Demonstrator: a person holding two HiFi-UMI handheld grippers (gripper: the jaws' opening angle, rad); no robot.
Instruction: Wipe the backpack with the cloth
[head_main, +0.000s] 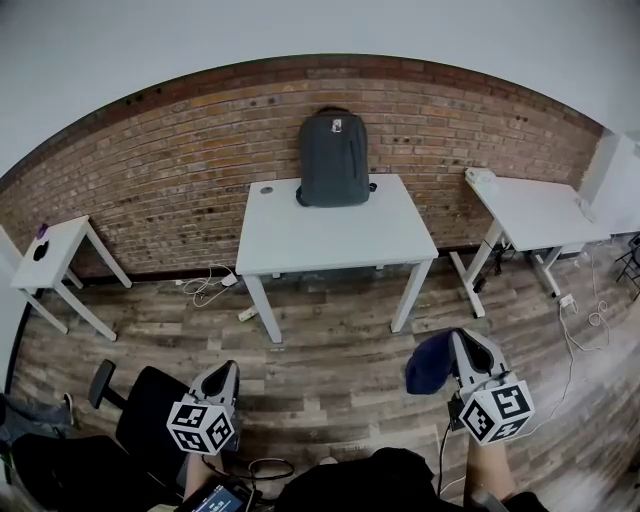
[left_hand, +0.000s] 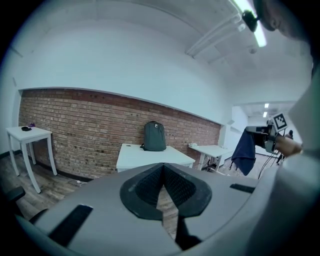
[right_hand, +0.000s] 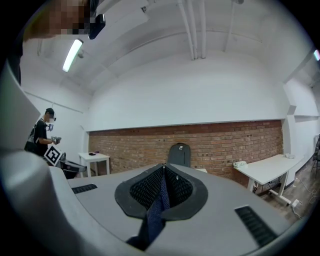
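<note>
Two grippers hang low over the wooden floor (head_main: 330, 370). The left gripper (head_main: 228, 372) has its jaws pressed together on nothing; the right gripper (head_main: 470, 345) pinches a dark blue cloth (head_main: 430, 365). Well beyond them, the grey backpack (head_main: 333, 160) stands upright at the white table's (head_main: 330, 240) back edge, before the brick wall (head_main: 180, 170).

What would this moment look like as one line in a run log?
stage: wiping not begun | right gripper: shut on cloth | left gripper: shut, empty | backpack: upright on table, untouched
</note>
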